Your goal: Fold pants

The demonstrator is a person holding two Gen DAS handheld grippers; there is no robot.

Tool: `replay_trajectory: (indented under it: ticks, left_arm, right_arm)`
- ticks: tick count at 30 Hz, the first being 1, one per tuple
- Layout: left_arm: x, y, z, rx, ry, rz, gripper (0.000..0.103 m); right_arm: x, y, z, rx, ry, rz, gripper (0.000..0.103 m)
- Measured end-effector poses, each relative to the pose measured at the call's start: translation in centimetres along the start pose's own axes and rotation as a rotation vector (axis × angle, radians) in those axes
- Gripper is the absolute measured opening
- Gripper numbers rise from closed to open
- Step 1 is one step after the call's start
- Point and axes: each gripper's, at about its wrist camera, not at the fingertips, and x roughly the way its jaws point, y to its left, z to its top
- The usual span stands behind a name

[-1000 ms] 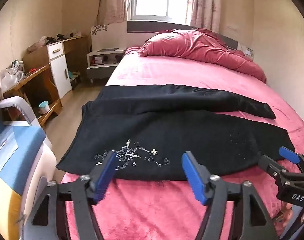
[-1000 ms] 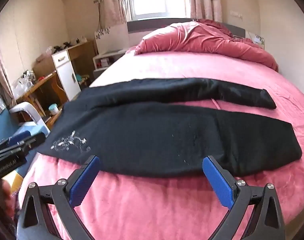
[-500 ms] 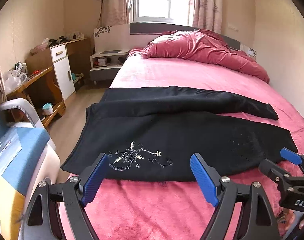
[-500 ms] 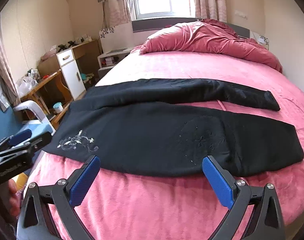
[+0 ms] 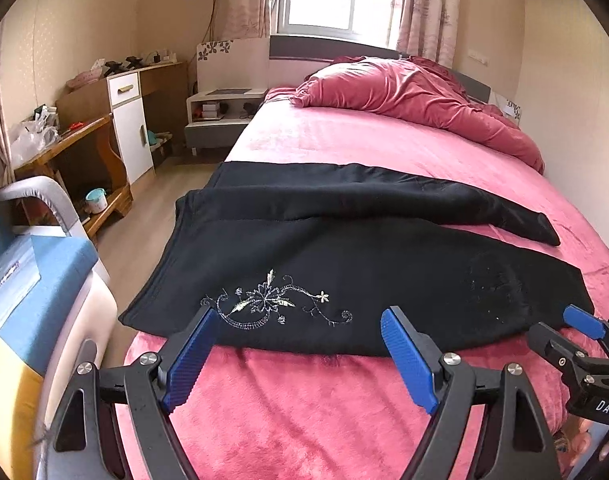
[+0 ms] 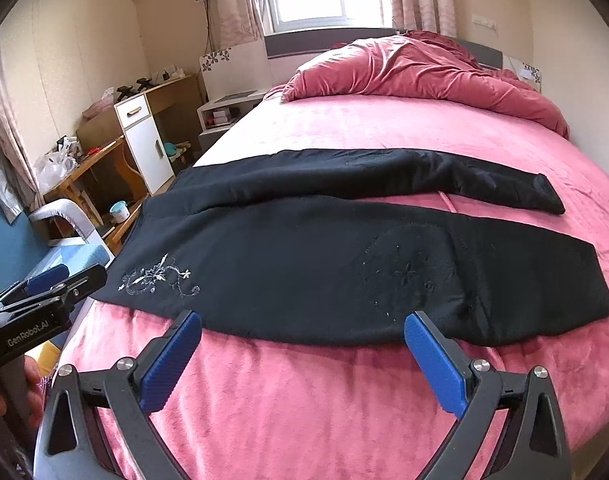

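Observation:
Black pants (image 5: pixel 344 256) lie flat across the pink bed (image 5: pixel 304 412), waist at the left edge, both legs running right; they also show in the right wrist view (image 6: pixel 324 264). White floral embroidery (image 5: pixel 272 302) marks the near leg by the waist. My left gripper (image 5: pixel 298 356) is open and empty, hovering just short of the near hem by the embroidery. My right gripper (image 6: pixel 302 360) is open and empty, just short of the near leg's middle. Each gripper shows at the edge of the other's view.
A crumpled red duvet (image 5: pixel 416 96) lies at the head of the bed. A wall runs along the bed's right side. Left of the bed are a blue-and-white chair (image 5: pixel 36 280), a wooden desk (image 5: pixel 80 148), a white cabinet (image 5: pixel 128 124) and a nightstand (image 5: pixel 220 112).
Both grippers have drawn back and risen a little from the pants; the pants have not moved. Both stay open.

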Motion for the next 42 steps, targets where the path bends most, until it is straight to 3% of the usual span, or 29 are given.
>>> replay_trajectory:
  ticks: [42]
  left_arm:
    - [1.1,0.1,-0.7,0.001,0.069,0.003,0.085]
  right_arm:
    - [1.0,-1.5,-0.9,0.068,0.043,-0.012,0.102]
